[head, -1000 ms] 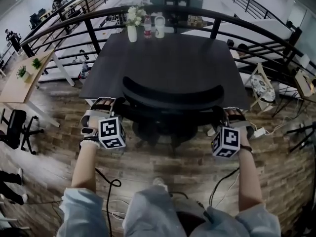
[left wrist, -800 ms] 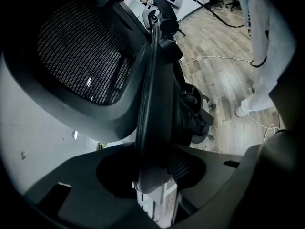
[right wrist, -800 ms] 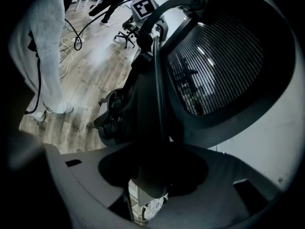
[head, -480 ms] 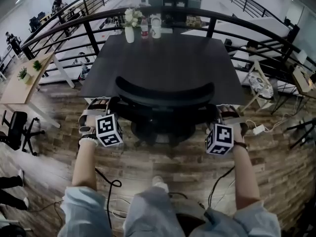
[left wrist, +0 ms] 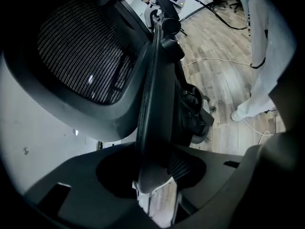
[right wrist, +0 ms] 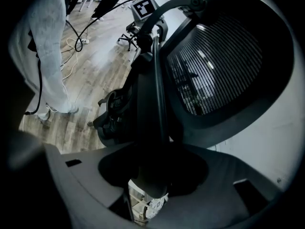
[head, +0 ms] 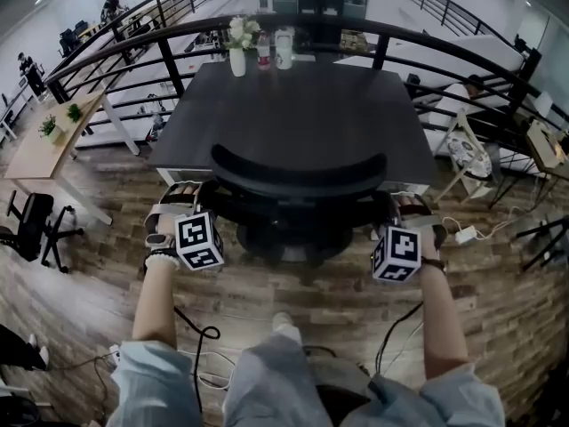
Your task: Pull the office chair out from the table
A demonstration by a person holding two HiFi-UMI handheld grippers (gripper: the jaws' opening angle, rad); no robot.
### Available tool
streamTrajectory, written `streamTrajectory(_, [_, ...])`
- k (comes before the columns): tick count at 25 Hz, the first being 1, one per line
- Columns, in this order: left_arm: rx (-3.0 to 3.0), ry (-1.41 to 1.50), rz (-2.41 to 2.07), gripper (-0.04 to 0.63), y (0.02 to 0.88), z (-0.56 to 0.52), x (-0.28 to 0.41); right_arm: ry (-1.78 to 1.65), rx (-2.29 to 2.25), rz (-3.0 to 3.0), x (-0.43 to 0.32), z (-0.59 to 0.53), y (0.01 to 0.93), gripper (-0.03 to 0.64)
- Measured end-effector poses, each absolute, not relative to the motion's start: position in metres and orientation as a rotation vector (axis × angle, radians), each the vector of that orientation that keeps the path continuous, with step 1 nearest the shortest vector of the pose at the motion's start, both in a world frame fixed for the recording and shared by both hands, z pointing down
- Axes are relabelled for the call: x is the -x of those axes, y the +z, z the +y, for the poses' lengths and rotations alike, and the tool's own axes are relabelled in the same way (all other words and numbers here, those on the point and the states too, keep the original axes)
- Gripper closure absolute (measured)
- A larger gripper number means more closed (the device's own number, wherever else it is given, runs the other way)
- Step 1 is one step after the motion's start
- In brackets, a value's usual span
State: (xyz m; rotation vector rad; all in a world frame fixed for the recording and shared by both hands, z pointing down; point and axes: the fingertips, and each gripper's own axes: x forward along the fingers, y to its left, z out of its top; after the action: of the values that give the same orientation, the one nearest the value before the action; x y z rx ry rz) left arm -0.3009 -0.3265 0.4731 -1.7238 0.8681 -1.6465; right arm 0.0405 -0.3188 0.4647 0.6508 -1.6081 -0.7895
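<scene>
Head view first: the office chair (head: 298, 172) sits right at the near edge of the dark table (head: 293, 96), its curved backrest overlapping that edge in the picture and its base down on the wood floor (head: 293, 292). The left gripper (head: 188, 194) is at the chair's left side and the right gripper (head: 407, 207) at its right side, each at armrest height with its marker cube facing up toward the camera. At the far end of the table there's a vase of flowers (head: 237, 52) and a bottle (head: 263, 50) just beside it, with a black railing (head: 169, 60) curving round behind. Cables trail over the floor near the person's legs. Left gripper view: the jaws are closed on the left armrest (left wrist: 155, 104), which runs away from the camera as a narrow dark bar with its end sitting right between them. The mesh backrest (left wrist: 81, 51) fills the upper left, and a light trouser leg (left wrist: 259, 80) stands on the floor at the right. Right gripper view is basically the mirror: the jaws are clamped on the right armrest (right wrist: 150, 109), its tip wedged between them, with the mesh off to the upper right and the trouser leg at the left.
</scene>
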Motion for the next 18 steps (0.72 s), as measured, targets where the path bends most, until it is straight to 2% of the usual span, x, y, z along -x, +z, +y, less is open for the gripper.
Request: streamTrajectory(18, [1.767, -1.628, 0.904, 0.416, 0.470, -0.205, 0.253, -0.797, -0.641, -1.623, -0.080, -0.243, 0.463, 0.443])
